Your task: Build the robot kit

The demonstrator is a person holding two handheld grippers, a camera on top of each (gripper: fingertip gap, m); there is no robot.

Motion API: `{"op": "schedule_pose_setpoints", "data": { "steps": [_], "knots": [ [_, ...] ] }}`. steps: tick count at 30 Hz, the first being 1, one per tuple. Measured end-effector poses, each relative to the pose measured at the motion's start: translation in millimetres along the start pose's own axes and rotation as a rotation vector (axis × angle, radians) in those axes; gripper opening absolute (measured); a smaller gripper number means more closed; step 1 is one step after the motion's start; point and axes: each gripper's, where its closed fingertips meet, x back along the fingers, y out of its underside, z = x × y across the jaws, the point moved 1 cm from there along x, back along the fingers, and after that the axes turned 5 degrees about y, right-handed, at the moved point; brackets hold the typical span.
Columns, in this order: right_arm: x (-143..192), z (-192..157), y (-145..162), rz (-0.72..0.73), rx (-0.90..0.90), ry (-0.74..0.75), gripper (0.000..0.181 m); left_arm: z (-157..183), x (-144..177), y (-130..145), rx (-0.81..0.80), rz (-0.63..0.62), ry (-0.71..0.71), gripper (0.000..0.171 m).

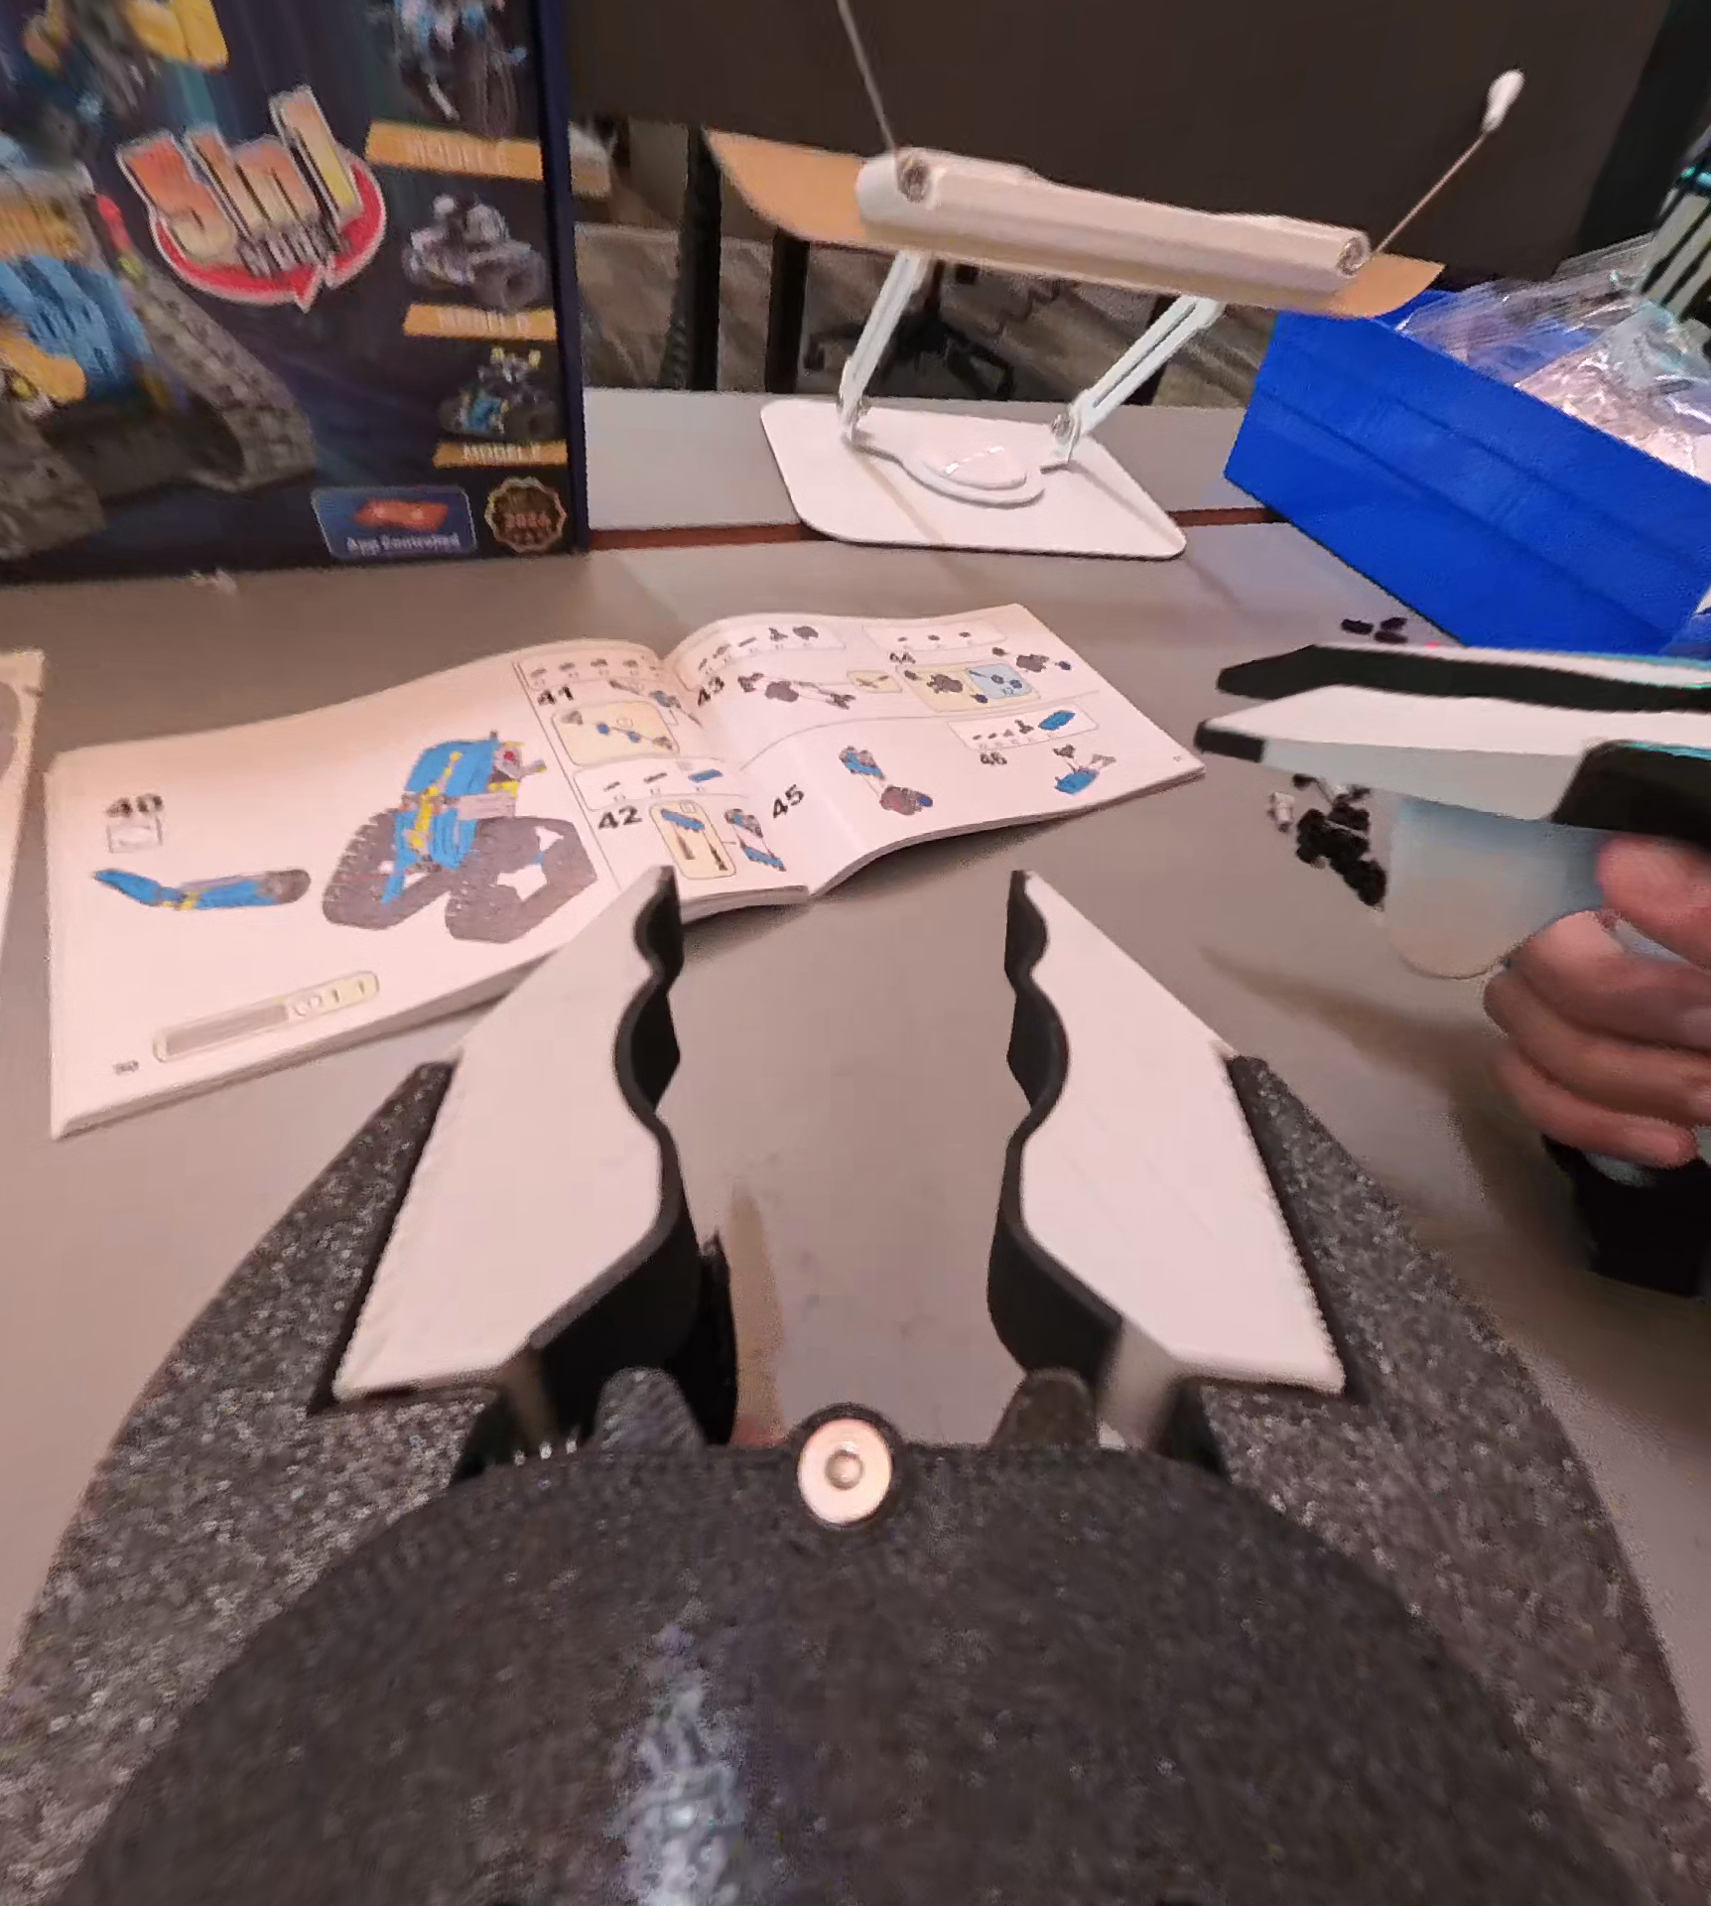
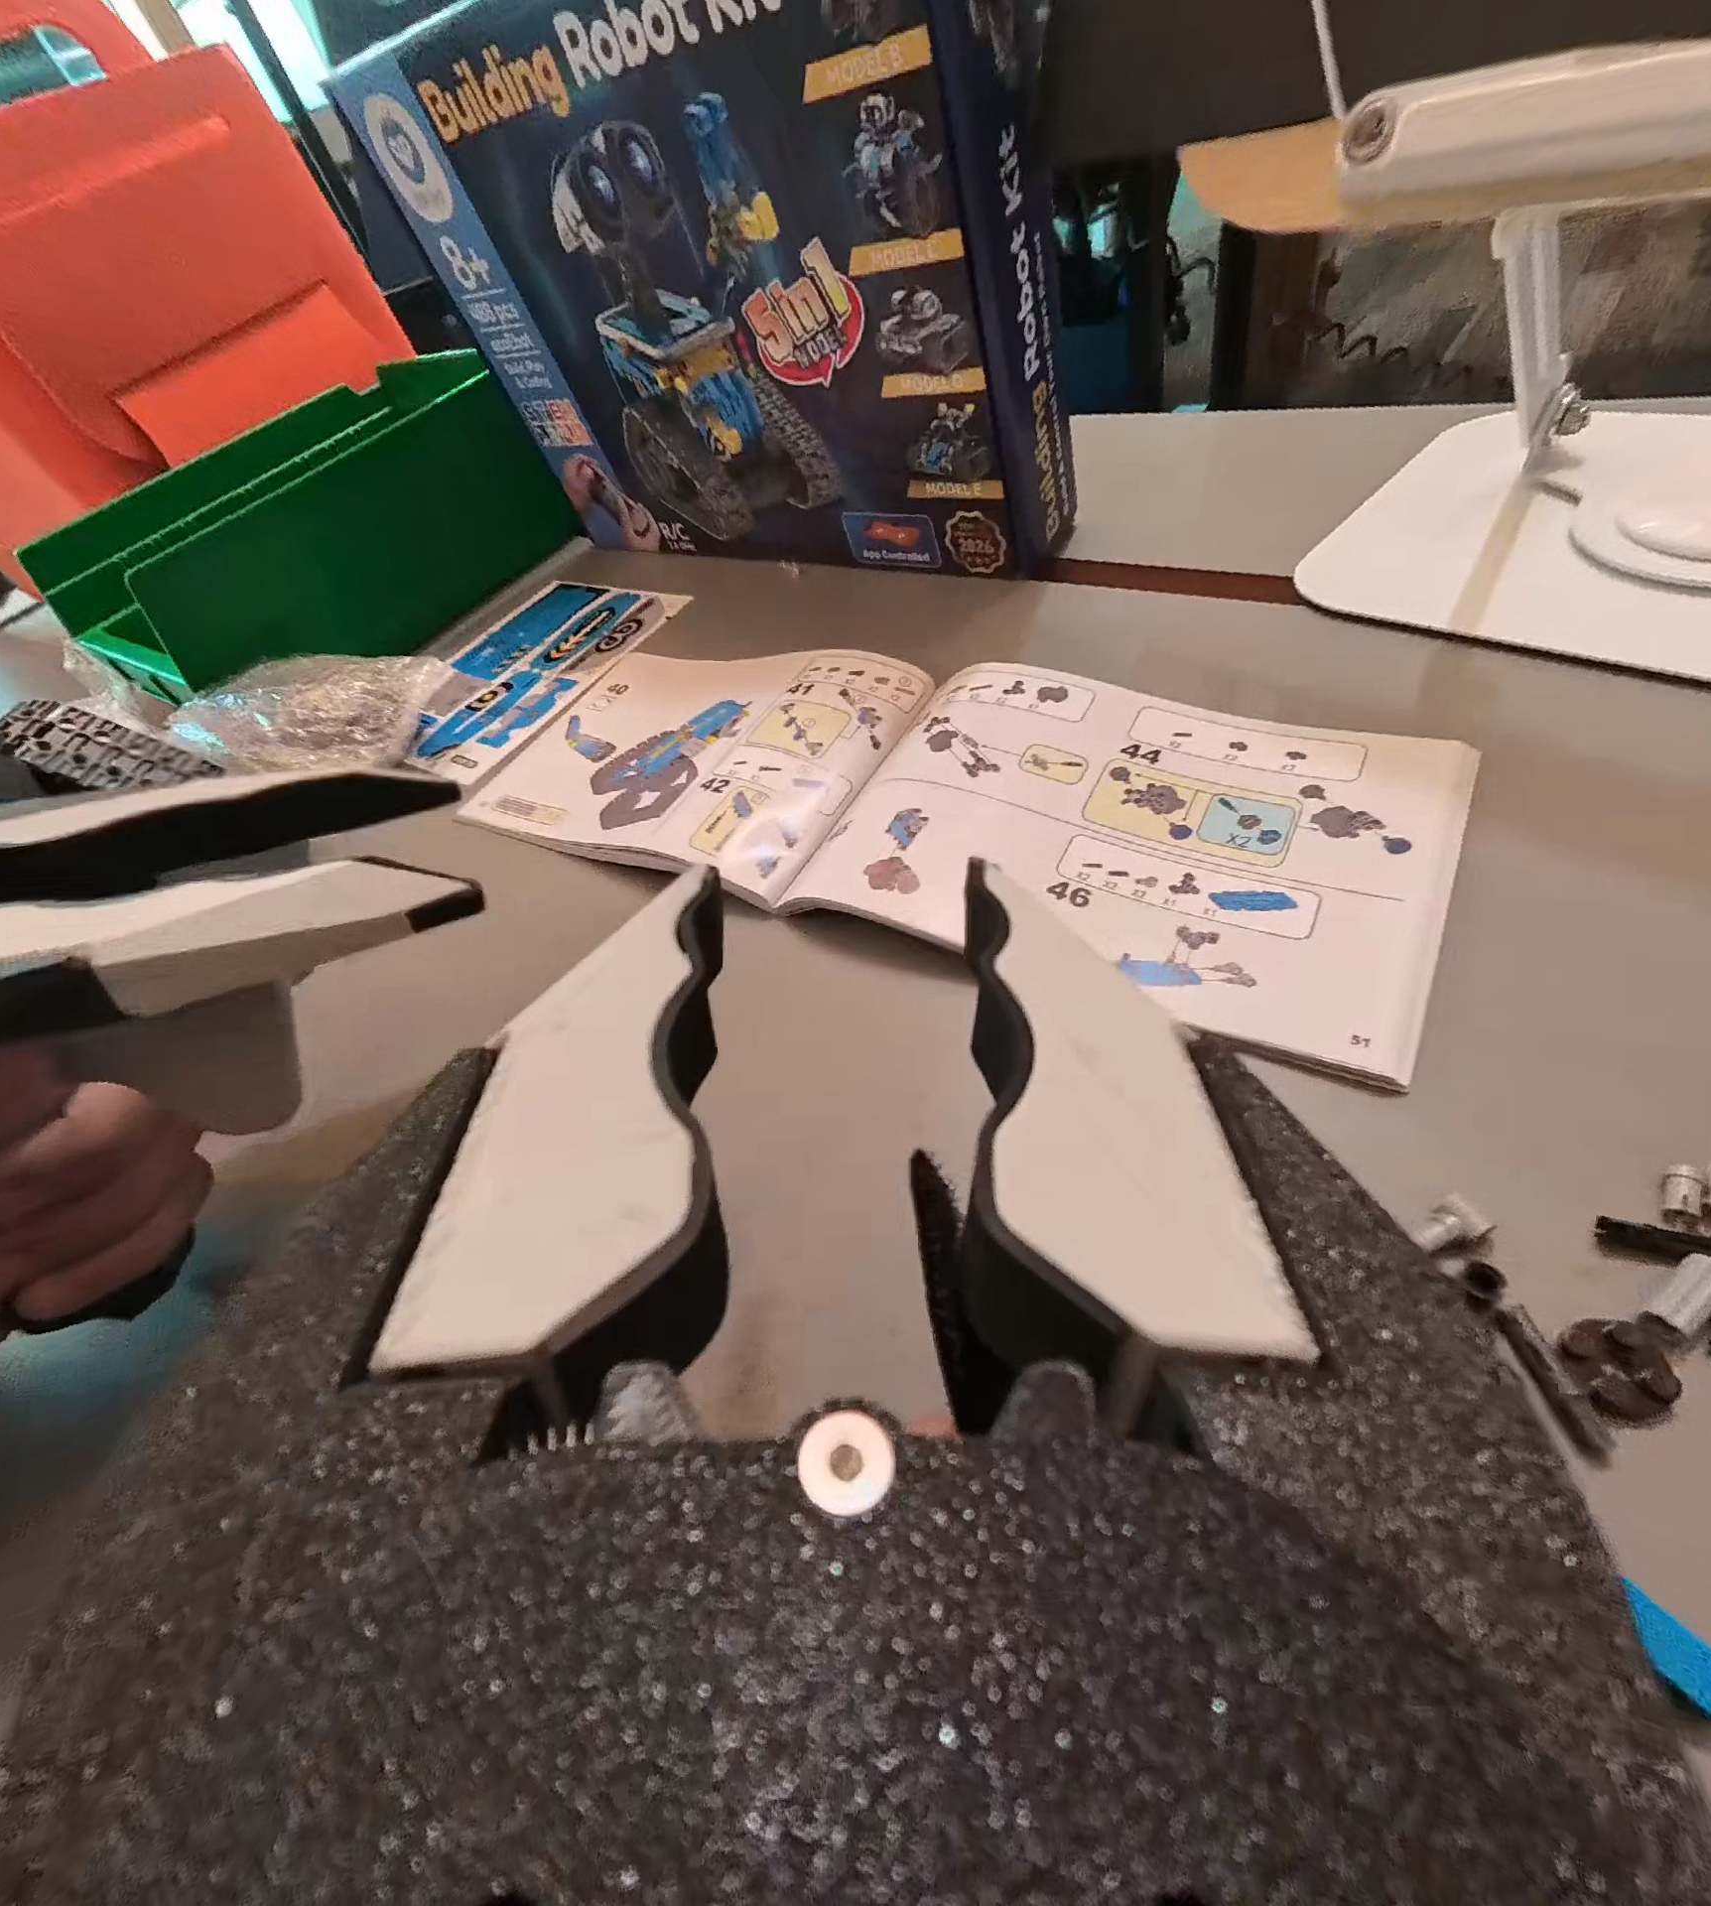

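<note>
While the booklet [image 1: 614,815] is lying open, I am holding both tongs, left [image 1: 841,908] and right [image 2: 841,897], agape and empty above the table [image 1: 831,1083].

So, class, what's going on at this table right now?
A person holds a hand-held gripper in each hand; the left hand-held gripper and the right hand-held gripper are both open and empty, above the grey table. Just ahead lies an open instruction booklet, with small loose parts to the right.
</note>
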Motion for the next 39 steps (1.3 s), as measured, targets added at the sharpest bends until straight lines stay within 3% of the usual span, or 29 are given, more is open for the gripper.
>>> {"op": "schedule_pose_setpoints", "data": {
  "steps": [6, 12, 14, 17, 19, 21, 23, 26, 32, 33, 34, 36, 39],
  "knots": [
    [-7, 3, 16, -0.051, 0.002, -0.014, 0.034, 8, 15, -19, 0.038, 0.132, 0.054, 0.063],
    [17, 26, -17, 0.033, 0.046, 0.083, 0.033, 19, 21, -26, 0.042, 0.177, 0.102, 0.062],
    [54, 47, -32, 0.045, 0.013, 0.173, 0.035, 25, 20, -24, 0.027, 0.165, 0.119, 0.062],
    [163, 120, -36, 0.057, 0.137, 0.480, 0.045, 32, 22, -25, -0.009, 0.170, 0.133, 0.062],
    [243, 187, -9, -0.020, 0.099, 0.677, 0.049, 33, 21, -25, -0.032, 0.168, 0.128, 0.062],
    [310, 246, 38, -0.161, 0.008, 0.830, 0.058, 35, 20, -22, -0.040, 0.153, 0.132, 0.062],
    [344, 271, 65, -0.205, -0.074, 0.848, 0.057, 36, 19, -20, -0.050, 0.144, 0.132, 0.062],
    [345, 276, 77, -0.179, -0.134, 0.767, 0.053, 36, 17, -18, -0.089, 0.130, 0.107, 0.061],
    [325, 294, 106, -0.314, -0.121, 0.753, 0.048, 31, 16, -14, -0.182, 0.100, 0.026, 0.059],
    [325, 296, 109, -0.327, -0.124, 0.754, 0.041, 30, 16, -14, -0.183, 0.100, 0.021, 0.059],
    [324, 295, 109, -0.320, -0.133, 0.738, 0.023, 29, 16, -14, -0.183, 0.099, 0.016, 0.059],
    [327, 296, 99, -0.272, -0.125, 0.744, 0.008, 26, 15, -13, -0.179, 0.092, 0.008, 0.059],
    [324, 280, 68, -0.189, -0.056, 0.739, 0.008, 24, 13, -10, -0.172, 0.073, 0.001, 0.059]
  ]
}}
